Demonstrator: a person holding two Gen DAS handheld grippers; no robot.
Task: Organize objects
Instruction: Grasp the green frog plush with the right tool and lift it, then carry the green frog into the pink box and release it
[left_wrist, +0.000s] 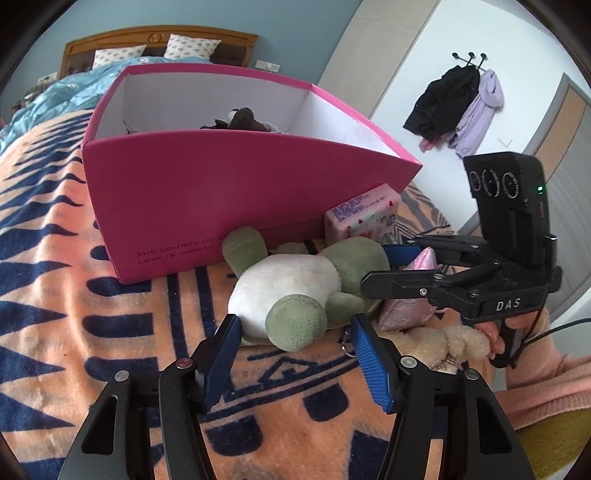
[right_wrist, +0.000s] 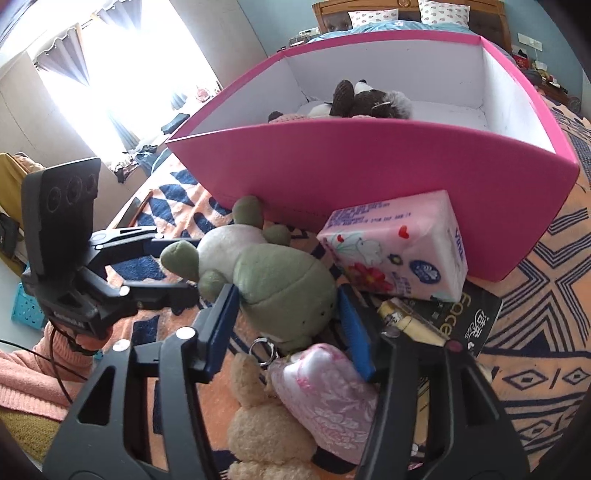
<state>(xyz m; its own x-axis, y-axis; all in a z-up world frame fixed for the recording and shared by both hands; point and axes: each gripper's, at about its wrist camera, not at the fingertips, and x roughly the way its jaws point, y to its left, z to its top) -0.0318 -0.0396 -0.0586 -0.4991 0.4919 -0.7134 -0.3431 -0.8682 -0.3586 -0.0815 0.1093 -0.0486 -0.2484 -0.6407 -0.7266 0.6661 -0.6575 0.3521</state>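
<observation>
A green and white plush turtle (left_wrist: 295, 288) lies on the bed in front of the pink box (left_wrist: 229, 192). My left gripper (left_wrist: 295, 354) is open, its jaws on either side of the turtle's foot. My right gripper (right_wrist: 284, 314) is open around the turtle's green shell (right_wrist: 280, 280); it also shows in the left wrist view (left_wrist: 380, 267). A pink tissue pack (right_wrist: 399, 247) leans on the box (right_wrist: 369, 173). A pink satin pouch (right_wrist: 325, 398) and a beige plush keychain (right_wrist: 266, 428) lie under the right gripper. A dark plush toy (right_wrist: 365, 99) sits in the box.
An orange and navy patterned blanket (left_wrist: 74, 295) covers the bed. A dark packet and a yellow tube (right_wrist: 454, 325) lie by the tissue pack. Pillows and the headboard (left_wrist: 159, 40) are behind the box. Coats (left_wrist: 458, 107) hang on the wall.
</observation>
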